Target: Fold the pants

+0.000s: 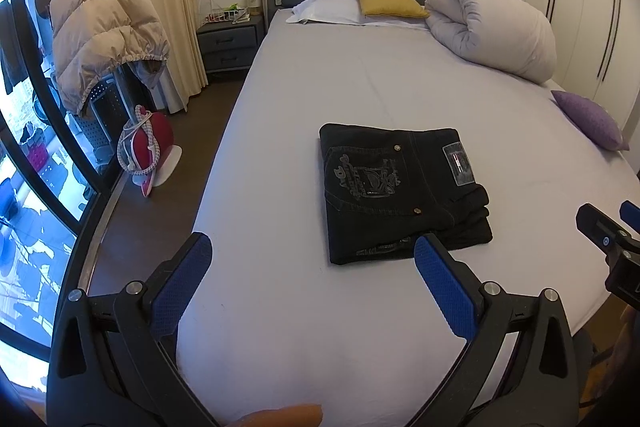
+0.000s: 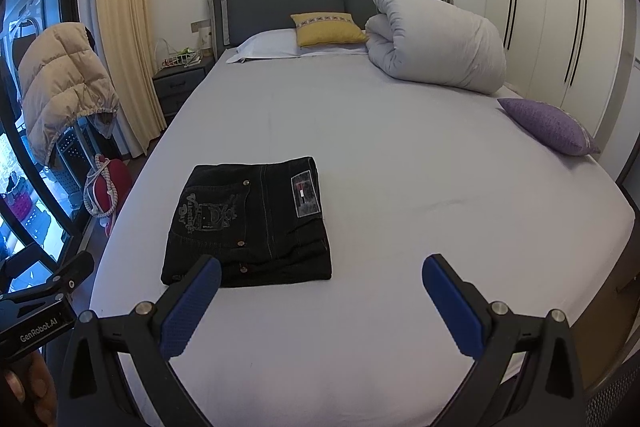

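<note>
Black pants (image 1: 400, 191) are lying as a compact folded rectangle on the lavender sheet of the bed (image 1: 280, 99), pocket embroidery and waist patch facing up. The bundle is nearly square; its slightly longer side is running from the foot of the bed toward the headboard, with the looser layered edges at its right and near sides.

The left hand-held gripper (image 1: 312, 259) is hovering over the near end of the bed with jaws spread wide and nothing between them. The pants are lying ahead of it and off to its right; its right finger is overlapping the bundle's near edge in this view, though contact cannot be confirmed.

The right hand-held gripper (image 2: 320, 277) is likewise standing spread and empty. From it the pants (image 2: 250, 223) are lying ahead and to the left, its left finger crossing the near left corner in the image.

The bundle is thus sitting between the two hand-held grippers, roughly equally near each. Judged from how it lies, the folding appears finished or nearly so; any further move would be a small tidy of the near edges, approached straight ahead.
</note>
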A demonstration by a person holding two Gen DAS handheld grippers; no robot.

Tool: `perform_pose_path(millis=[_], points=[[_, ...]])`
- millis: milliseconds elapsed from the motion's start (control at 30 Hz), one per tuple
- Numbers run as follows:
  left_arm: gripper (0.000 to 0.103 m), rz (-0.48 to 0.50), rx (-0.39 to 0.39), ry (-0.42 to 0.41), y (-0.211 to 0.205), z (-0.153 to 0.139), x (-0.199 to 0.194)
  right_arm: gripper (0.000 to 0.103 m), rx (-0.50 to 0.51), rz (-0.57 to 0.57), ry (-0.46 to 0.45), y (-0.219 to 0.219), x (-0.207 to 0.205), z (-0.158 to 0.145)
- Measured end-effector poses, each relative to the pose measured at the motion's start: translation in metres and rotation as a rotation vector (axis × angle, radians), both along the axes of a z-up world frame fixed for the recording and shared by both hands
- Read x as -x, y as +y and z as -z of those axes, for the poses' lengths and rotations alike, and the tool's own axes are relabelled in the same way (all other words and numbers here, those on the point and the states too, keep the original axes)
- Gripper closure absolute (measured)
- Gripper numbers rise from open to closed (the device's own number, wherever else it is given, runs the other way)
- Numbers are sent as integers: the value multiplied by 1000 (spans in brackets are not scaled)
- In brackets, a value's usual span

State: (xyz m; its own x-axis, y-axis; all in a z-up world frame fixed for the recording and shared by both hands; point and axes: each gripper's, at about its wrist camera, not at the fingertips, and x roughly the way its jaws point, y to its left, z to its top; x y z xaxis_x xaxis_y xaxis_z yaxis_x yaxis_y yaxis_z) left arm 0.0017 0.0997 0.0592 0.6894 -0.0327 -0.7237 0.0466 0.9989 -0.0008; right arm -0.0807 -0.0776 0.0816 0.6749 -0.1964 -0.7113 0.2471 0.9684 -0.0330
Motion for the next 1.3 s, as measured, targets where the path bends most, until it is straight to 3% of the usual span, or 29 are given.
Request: perform_pose_path(millis=[1300], points=[[0, 9, 1, 29, -2, 7, -1, 0, -22, -7, 32, 2, 3, 16]])
